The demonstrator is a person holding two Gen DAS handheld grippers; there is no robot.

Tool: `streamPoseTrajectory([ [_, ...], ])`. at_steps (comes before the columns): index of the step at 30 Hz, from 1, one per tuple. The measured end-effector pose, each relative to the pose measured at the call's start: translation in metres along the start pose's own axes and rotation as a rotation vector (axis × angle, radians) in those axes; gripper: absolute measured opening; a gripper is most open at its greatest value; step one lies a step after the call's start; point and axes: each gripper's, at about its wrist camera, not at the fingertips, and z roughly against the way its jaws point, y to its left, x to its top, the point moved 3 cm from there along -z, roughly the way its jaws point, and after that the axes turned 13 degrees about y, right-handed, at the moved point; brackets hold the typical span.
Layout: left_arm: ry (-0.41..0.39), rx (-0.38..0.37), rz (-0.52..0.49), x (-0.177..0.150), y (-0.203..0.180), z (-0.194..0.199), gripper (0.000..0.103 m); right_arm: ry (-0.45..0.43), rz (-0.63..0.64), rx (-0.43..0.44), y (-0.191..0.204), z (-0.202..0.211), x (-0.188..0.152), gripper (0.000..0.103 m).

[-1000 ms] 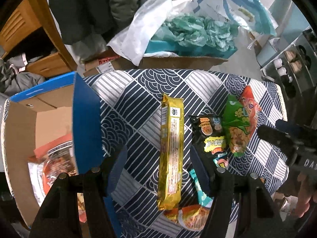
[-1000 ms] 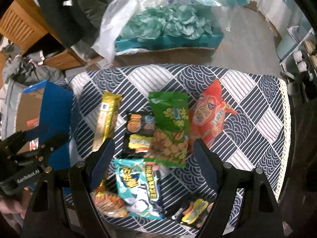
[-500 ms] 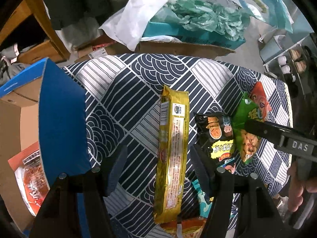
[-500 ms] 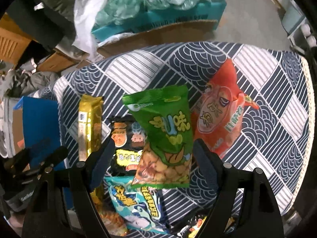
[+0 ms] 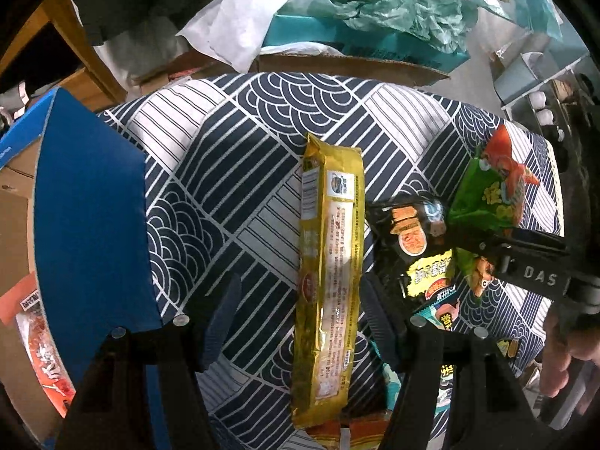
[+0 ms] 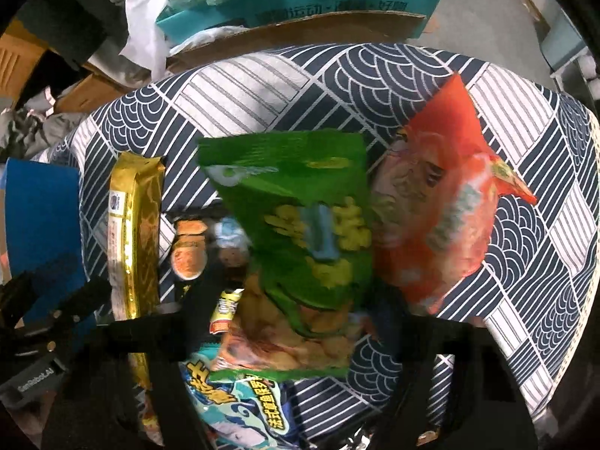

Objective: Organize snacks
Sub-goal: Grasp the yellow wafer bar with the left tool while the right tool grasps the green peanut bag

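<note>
A long yellow snack pack (image 5: 328, 273) lies on the patterned cloth (image 5: 232, 172), and my open left gripper (image 5: 296, 311) straddles its near half, fingers either side. My open right gripper (image 6: 296, 311) straddles a green snack bag (image 6: 300, 240), blurred, with an orange bag (image 6: 438, 217) to its right. A black snack bag (image 5: 412, 236) lies between the yellow and green ones. A blue-green bag (image 6: 240, 401) lies nearest me. The yellow pack also shows in the right wrist view (image 6: 133, 240).
An open cardboard box with blue flaps (image 5: 90, 217) stands left of the table and holds a red-and-white packet (image 5: 41, 348). Behind the table are a teal box (image 6: 300, 3), plastic bags and wooden furniture (image 5: 75, 48). The left gripper shows in the right wrist view (image 6: 48, 311).
Both grippers have moved forward and lower. The left one now straddles the yellow pack and the right one straddles the green bag. Both stay open.
</note>
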Motion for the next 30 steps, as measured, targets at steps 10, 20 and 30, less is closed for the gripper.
streamPoseTrajectory([
  [10,0.017,0.050,-0.059,-0.005,-0.022,-0.015,0.071,-0.022,0.011,-0.005,-0.005,0.010,-0.012,0.039],
  [20,0.045,0.032,-0.084,-0.007,-0.023,-0.031,0.040,-0.051,0.022,0.044,-0.003,0.026,-0.027,0.038],
  [30,0.029,0.019,-0.097,-0.013,-0.023,-0.024,0.029,-0.080,0.050,0.013,0.011,0.039,-0.036,0.038],
])
